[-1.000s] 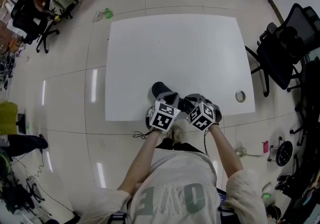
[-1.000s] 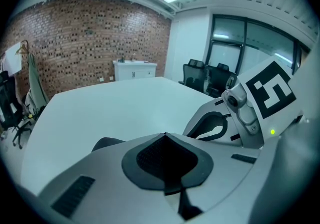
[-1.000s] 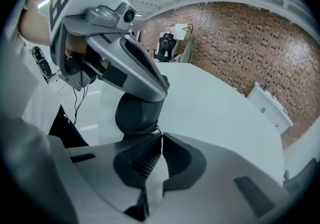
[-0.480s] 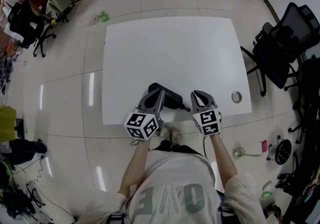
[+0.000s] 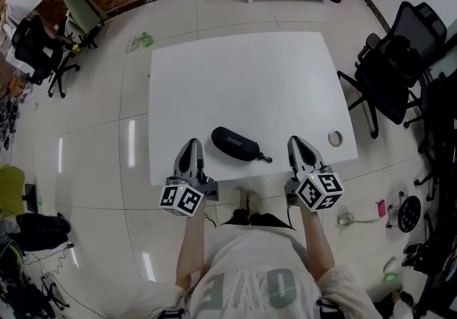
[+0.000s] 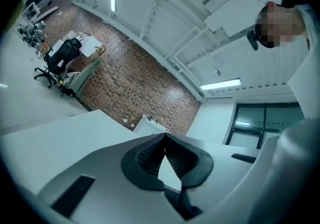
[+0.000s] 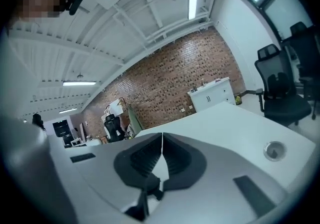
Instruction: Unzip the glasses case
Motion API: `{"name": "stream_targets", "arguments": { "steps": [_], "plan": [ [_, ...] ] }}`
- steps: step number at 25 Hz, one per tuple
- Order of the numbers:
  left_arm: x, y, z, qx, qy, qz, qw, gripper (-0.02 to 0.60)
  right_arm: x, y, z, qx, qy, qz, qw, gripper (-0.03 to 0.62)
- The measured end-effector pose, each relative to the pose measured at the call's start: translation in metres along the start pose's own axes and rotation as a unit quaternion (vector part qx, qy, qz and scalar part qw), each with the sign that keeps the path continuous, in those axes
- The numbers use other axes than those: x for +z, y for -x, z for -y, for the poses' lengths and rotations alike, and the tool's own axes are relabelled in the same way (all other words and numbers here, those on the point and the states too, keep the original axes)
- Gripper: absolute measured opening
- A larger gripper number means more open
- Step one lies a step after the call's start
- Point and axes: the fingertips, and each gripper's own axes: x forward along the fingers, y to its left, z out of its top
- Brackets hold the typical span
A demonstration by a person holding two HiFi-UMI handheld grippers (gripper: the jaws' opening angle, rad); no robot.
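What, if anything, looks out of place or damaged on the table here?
Nothing stands out. The glasses case looks undamaged and lies slanted on the white table near its front edge. It sits between the left gripper and the right gripper, both shut, empty and clear of it.

The shirt (image 5: 250, 285) shows the letters "OVE"; print on the glasses case (image 5: 237, 143) is too small to read.

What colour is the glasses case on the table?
The glasses case is black; the head view shows it best.
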Motion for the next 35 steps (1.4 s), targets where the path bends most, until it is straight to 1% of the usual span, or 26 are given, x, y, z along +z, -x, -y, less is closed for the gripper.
{"name": "stream_targets", "arguments": {
  "steps": [3, 6, 8, 11, 14, 16, 18, 20, 22, 24, 26, 28, 32, 34, 35],
  "plan": [
    [-0.009, 0.01, 0.012, -0.031, -0.003, -0.007, 0.9995, 0.002, -0.009, 0.023, 0.0, -0.012, -0.01, 0.004, 1.0, 0.002],
    [-0.011, 0.036, 0.029, -0.058, -0.012, -0.015, 0.9981, 0.002, -0.03, 0.049, -0.011, -0.016, -0.016, -0.004, 1.0, 0.002],
    [-0.009, 0.058, 0.043, -0.062, -0.025, -0.009, 0.9977, 0.002, -0.039, 0.069, -0.023, -0.003, -0.008, -0.008, 1.0, 0.002],
    [-0.011, 0.105, 0.062, -0.055, -0.042, 0.005, 0.9976, 0.002, -0.06, 0.111, -0.037, 0.013, 0.024, -0.018, 0.999, 0.002],
    [-0.023, 0.173, 0.094, -0.054, -0.048, 0.023, 0.9972, 0.002, -0.093, 0.189, -0.041, 0.018, 0.026, -0.02, 0.999, 0.002],
    [-0.032, 0.231, 0.127, -0.057, -0.053, 0.042, 0.9961, 0.002, -0.116, 0.259, -0.04, 0.015, 0.027, -0.013, 0.999, 0.002],
    [-0.042, 0.284, 0.162, -0.058, -0.067, 0.054, 0.9946, 0.002, -0.133, 0.324, -0.04, 0.016, 0.032, -0.004, 0.999, 0.002],
    [-0.049, 0.334, 0.196, -0.054, -0.07, 0.06, 0.9942, 0.002, -0.14, 0.385, -0.044, 0.012, 0.04, 0.002, 0.999, 0.002],
    [-0.047, 0.384, 0.23, -0.05, -0.072, 0.063, 0.9941, 0.002, -0.138, 0.438, -0.057, 0.011, 0.04, 0.006, 0.999, 0.002],
    [-0.04, 0.433, 0.261, -0.049, -0.088, 0.062, 0.9929, 0.002, -0.133, 0.483, -0.077, 0.018, 0.035, 0.014, 0.999, 0.002],
    [-0.036, 0.472, 0.283, -0.051, -0.101, 0.066, 0.9914, 0.002, -0.128, 0.521, -0.093, 0.029, 0.035, 0.028, 0.999, 0.002],
    [-0.042, 0.5, 0.294, -0.052, -0.096, 0.068, 0.9917, 0.002, -0.127, 0.551, -0.107, 0.037, 0.034, 0.041, 0.998, 0.002],
    [-0.056, 0.534, 0.312, -0.058, -0.081, 0.062, 0.9931, 0.002, -0.14, 0.594, -0.127, 0.04, 0.03, 0.05, 0.997, 0.002],
    [-0.064, 0.549, 0.323, -0.066, -0.079, 0.056, 0.9931, 0.002, -0.149, 0.613, -0.135, 0.033, 0.022, 0.05, 0.998, 0.0],
    [-0.067, 0.557, 0.328, -0.069, -0.081, 0.053, 0.993, 0.002, -0.154, 0.623, -0.14, 0.027, 0.027, 0.049, 0.998, 0.0]
  ]
}}
